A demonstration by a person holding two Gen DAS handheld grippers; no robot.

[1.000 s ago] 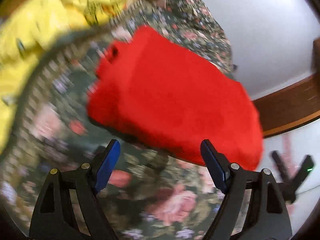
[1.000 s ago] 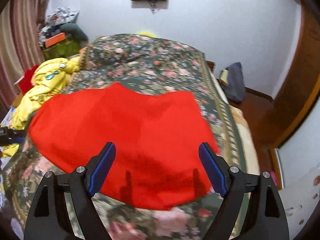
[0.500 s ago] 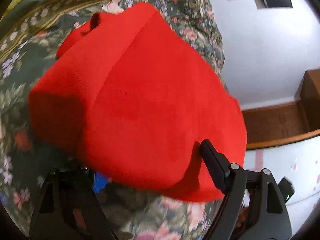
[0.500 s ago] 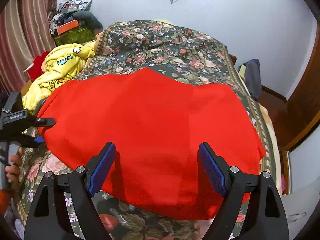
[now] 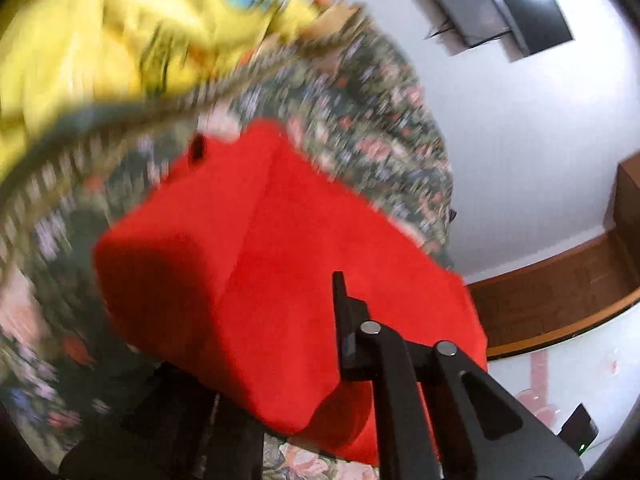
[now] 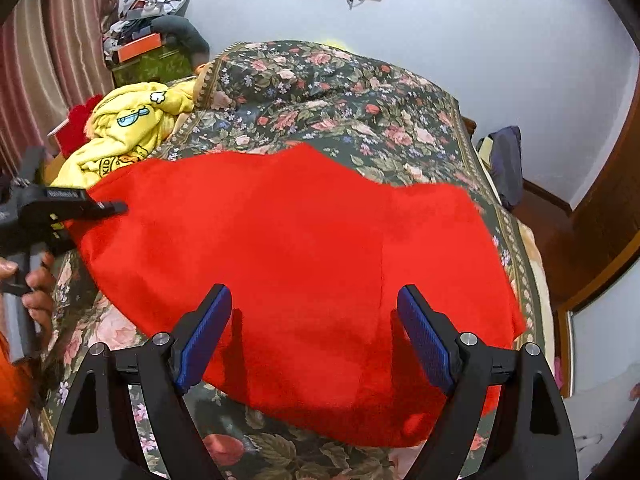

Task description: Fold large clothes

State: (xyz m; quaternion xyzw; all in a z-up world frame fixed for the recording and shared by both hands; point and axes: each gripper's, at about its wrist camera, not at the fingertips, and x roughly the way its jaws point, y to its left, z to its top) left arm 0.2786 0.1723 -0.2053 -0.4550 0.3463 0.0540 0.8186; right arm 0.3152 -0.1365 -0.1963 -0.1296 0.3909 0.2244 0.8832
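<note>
Your red cloth [image 6: 304, 264] lies part-folded on the bed [image 6: 340, 92]; left hand-held gripper [image 6: 96, 209] grasps its edge, right hand-held gripper [image 6: 314, 332] released.

Yellow garment [image 6: 124, 128], far left on bed: dark print included letters "KID", rest of wording hidden in folds. Left gripper [image 6: 116, 208] body carried small label, too tiny to read. No other legible text.

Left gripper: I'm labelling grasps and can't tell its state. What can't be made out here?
- Left wrist view: the left gripper's lower finger is hidden under the red garment; one finger shows, so the grip is unclear.
- Same view: motion blur smears the yellow clothing and bedspread.
- Right wrist view: the left gripper tip meets the garment's edge; the hold is hidden.
</note>
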